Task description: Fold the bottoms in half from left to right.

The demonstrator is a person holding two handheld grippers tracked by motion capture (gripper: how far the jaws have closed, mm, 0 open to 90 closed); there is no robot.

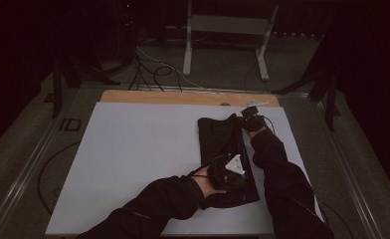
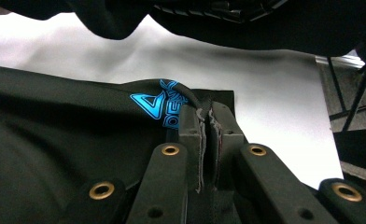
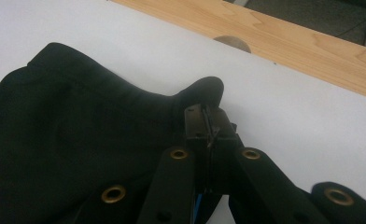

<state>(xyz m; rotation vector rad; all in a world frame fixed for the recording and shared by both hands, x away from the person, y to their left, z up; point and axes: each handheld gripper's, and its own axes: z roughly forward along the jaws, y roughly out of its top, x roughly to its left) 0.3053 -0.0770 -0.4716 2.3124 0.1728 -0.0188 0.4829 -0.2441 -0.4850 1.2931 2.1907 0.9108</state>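
Black garment (image 1: 225, 154) flat on white table cover (image 1: 133, 159), right of centre. Left gripper (image 2: 208, 122) clamped on near hem beside blue logo (image 2: 160, 103); right gripper (image 3: 208, 122) clamped on far edge.

Dim, dark-edged high view; sharper close-ups.

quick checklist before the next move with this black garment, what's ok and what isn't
1. Left gripper shut on the black garment at the edge by the blue logo: ok.
2. Right gripper shut on the garment's far corner: ok.
3. Garment lying flat on the white sheet: not ok, the far edge is bunched and lifted.
4. Garment inside the sheet's edges: ok.
5. Fabric taut between the grippers: cannot tell.
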